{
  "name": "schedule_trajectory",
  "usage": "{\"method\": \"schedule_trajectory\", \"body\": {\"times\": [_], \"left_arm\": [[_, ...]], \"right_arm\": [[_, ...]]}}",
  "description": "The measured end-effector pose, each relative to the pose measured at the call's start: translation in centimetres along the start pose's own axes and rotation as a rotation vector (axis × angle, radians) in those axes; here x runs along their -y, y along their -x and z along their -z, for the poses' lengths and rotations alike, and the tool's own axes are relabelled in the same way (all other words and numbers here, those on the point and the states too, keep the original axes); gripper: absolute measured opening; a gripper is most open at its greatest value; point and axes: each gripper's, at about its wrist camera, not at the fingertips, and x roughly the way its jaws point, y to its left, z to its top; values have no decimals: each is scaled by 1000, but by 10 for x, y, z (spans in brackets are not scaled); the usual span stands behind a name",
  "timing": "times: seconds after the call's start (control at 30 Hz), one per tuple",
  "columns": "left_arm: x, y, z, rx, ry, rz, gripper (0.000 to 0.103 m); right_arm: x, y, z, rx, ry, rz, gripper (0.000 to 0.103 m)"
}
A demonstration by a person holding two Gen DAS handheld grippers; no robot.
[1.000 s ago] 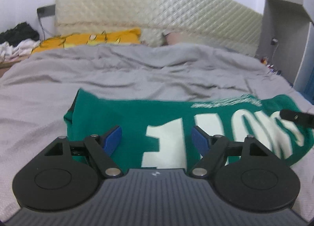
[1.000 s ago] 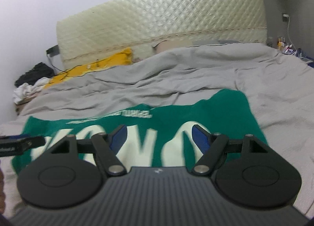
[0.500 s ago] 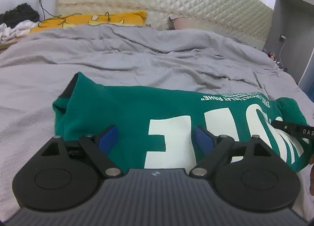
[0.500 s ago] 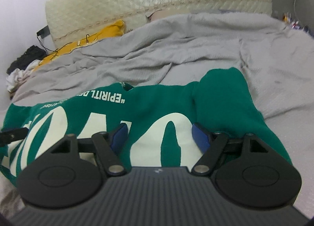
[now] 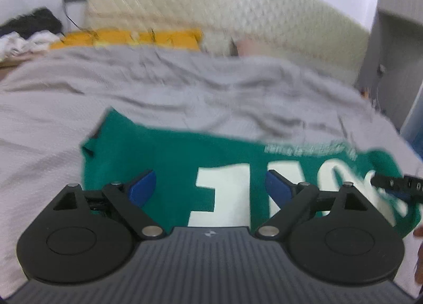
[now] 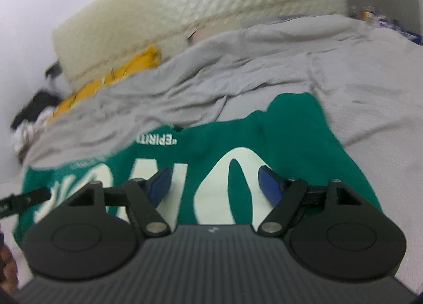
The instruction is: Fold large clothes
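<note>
A green sweatshirt (image 5: 171, 150) with large white letters lies folded in a long band across the grey bed cover (image 5: 185, 87). My left gripper (image 5: 208, 174) hovers open over its left half, blue pads wide apart with nothing between them. In the right wrist view the same sweatshirt (image 6: 290, 132) fills the foreground. My right gripper (image 6: 214, 172) stands open above a white letter near the right end, holding nothing. Each view catches the other gripper's black finger at its edge: right finger (image 5: 396, 183), left finger (image 6: 23, 198). Both pictures are blurred by motion.
A cream quilted headboard (image 5: 238, 13) stands at the far end, with a yellow pillow (image 5: 127, 38) below it. A pile of dark and white clothes (image 5: 23, 32) lies at the far left. A grey cabinet (image 5: 396, 53) stands on the right.
The left gripper's pads have spread wider apart. The right wrist view has tilted and come a little lower over the sweatshirt's right end. The sweatshirt lies where it did.
</note>
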Motion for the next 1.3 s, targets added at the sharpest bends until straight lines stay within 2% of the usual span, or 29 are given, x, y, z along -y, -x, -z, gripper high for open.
{"method": "schedule_trajectory", "body": {"times": [0.07, 0.13, 0.27, 0.37, 0.4, 0.43, 0.47, 0.57, 0.73, 0.87, 1.0, 1.07, 1.17, 1.3], "left_arm": [[5, 25, -1, 58, -13, -8, 92], [9, 41, -1, 72, -23, -12, 92], [14, 61, 7, 15, 20, 47, 92], [15, 68, 21, -39, 60, 76, 92], [15, 69, 25, -55, 72, 79, 92], [14, 70, 28, -71, 86, 84, 92], [13, 70, 31, -87, 102, 92, 92], [6, 66, 38, -132, 174, 130, 92], [-10, 52, 48, -210, 317, 174, 93], [-26, 43, 56, -266, 445, 210, 95], [-44, 32, 64, -314, 559, 226, 98], [-49, 25, 68, -348, 580, 211, 99], [-56, 12, 74, -380, 635, 231, 100], [-72, -7, 82, -349, 775, 257, 100]], "right_arm": [[-4, 16, 5, 19, -44, 3, 81], [-10, 29, 10, 33, -51, 15, 81], [-15, 46, 19, 14, -67, -3, 81], [-9, 54, 30, -10, -131, -4, 81], [-6, 56, 35, -18, -160, -5, 85], [-2, 56, 38, -30, -193, -8, 99], [2, 53, 41, -47, -231, -20, 103], [18, 42, 47, -109, -372, -68, 103], [51, 12, 62, -158, -678, -249, 103], [63, -17, 73, -171, -822, -271, 103], [63, -26, 66, -126, -879, -353, 103], [62, -23, 62, -93, -891, -406, 103], [57, -20, 57, -50, -877, -470, 103], [47, -20, 54, -35, -820, -482, 103]]}}
